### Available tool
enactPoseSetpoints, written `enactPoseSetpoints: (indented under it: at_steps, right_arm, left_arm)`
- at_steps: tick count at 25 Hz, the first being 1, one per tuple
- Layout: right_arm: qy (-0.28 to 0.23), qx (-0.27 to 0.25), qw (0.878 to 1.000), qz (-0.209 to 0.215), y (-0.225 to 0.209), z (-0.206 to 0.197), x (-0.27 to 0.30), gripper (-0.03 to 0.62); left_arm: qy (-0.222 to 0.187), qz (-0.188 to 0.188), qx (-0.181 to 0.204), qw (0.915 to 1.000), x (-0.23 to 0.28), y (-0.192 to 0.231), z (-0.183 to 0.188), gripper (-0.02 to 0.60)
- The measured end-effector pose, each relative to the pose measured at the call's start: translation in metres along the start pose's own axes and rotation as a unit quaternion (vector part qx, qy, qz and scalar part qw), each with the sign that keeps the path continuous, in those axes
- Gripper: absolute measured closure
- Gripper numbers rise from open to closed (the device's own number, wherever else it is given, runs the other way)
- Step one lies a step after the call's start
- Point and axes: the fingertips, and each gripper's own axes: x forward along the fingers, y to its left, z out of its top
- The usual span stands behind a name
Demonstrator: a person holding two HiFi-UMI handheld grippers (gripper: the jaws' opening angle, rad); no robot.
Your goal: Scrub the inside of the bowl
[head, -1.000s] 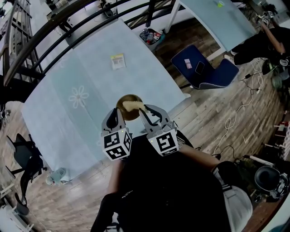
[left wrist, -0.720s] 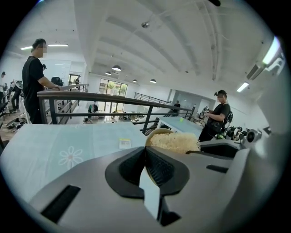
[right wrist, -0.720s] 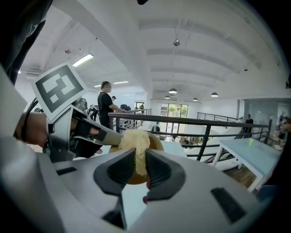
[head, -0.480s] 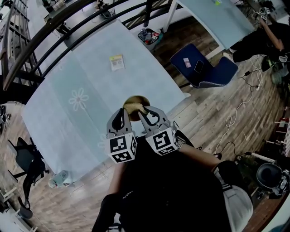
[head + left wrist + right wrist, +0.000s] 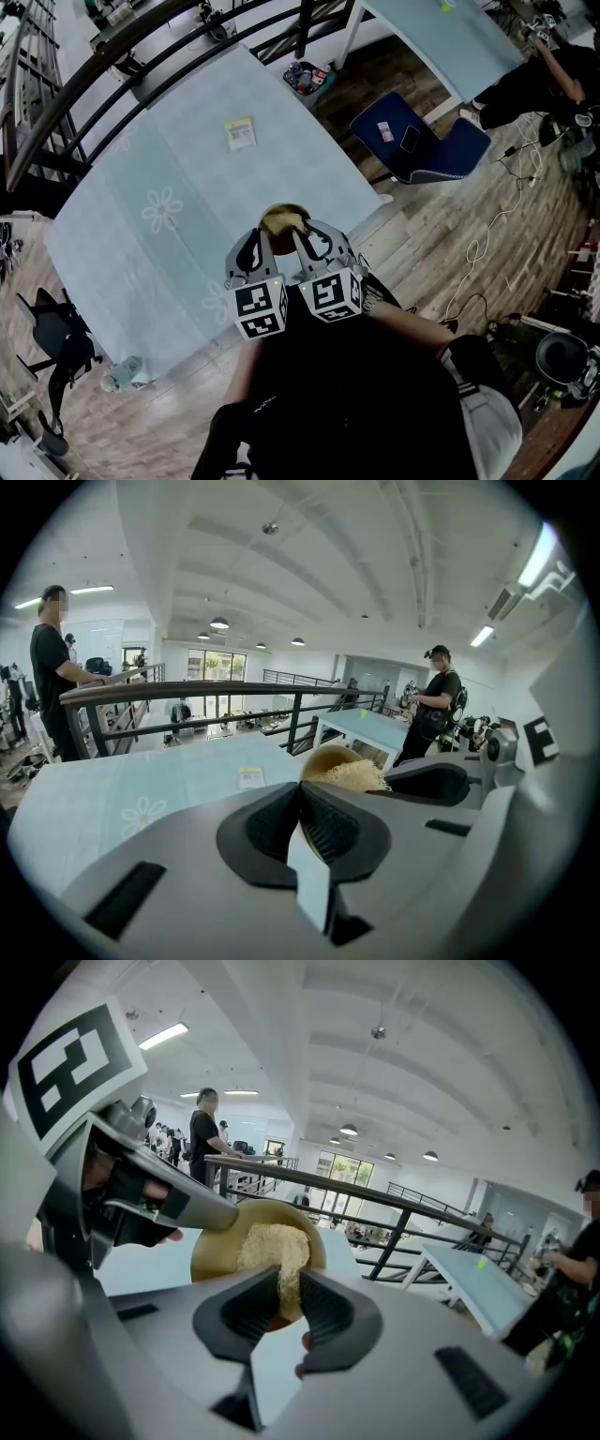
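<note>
Firmly held, both at mid-frame.
My left gripper clamps the brown bowl by its rim, likely rigid and light; my right gripper squeezes the soft fibrous scrubber.

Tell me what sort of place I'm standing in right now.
Probably an open workshop or lab hall on a raised level, not a home kitchen: a black railing runs behind the cloth-covered table, cables trail over the wood floor, and another person stands by a second table.
</note>
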Motion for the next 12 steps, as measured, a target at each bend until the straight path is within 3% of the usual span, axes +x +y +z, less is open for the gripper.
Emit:
enactPoseSetpoints:
  at_steps: [12]
  right_arm:
    - [0.001, -0.029, 0.999, -0.029, -0.005, -0.001, -0.002, 0.522]
  left_arm:
    - [0.012, 0.025, -0.014, 0.9995, -0.003, 0.012, -0.012, 0.56]
